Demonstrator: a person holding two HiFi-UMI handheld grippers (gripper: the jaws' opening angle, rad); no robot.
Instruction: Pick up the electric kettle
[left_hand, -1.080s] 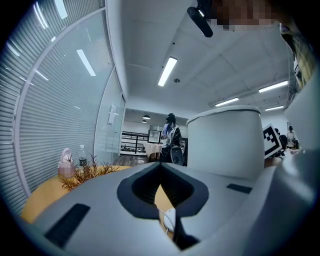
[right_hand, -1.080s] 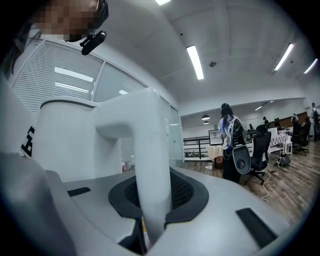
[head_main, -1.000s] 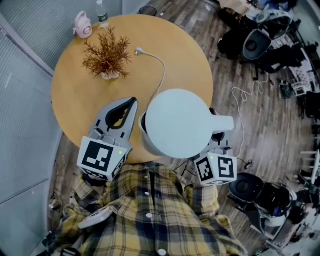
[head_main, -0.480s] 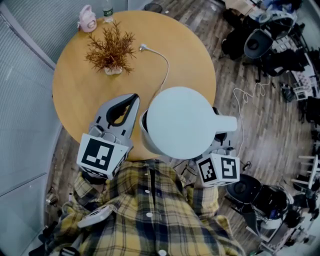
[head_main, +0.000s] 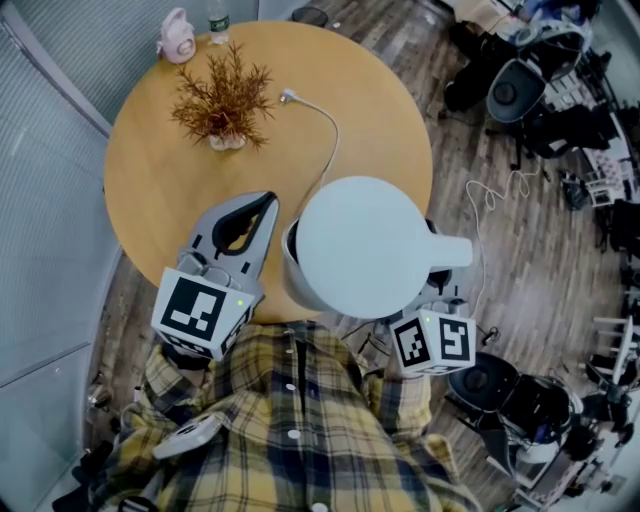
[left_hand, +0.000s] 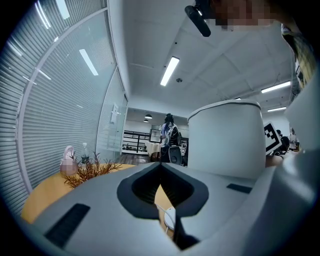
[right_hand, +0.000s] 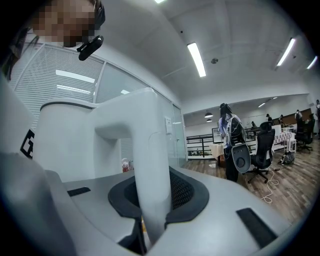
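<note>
The white electric kettle (head_main: 365, 245) hangs close under the head camera, over the near edge of the round wooden table (head_main: 150, 190). My right gripper (head_main: 440, 290) is shut on its handle (head_main: 447, 250), mostly hidden beneath it. In the right gripper view the handle (right_hand: 150, 170) stands upright between the pads of my right gripper (right_hand: 152, 205), with the kettle body (right_hand: 65, 145) to the left. My left gripper (head_main: 262, 205) is shut and empty, just left of the kettle and apart from it. Its tips meet in the left gripper view (left_hand: 161, 176), and the kettle (left_hand: 227, 140) rises to their right.
A dried plant in a small pot (head_main: 222, 100), a pink object (head_main: 177, 35) and a bottle (head_main: 217, 22) stand at the table's far side. A white cable (head_main: 328, 135) runs from the kettle's far side across the table to its plug (head_main: 288, 97). Office chairs (head_main: 515, 90) crowd the floor at right.
Both grippers and the kettle keep their places; only the head view has shifted slightly.
</note>
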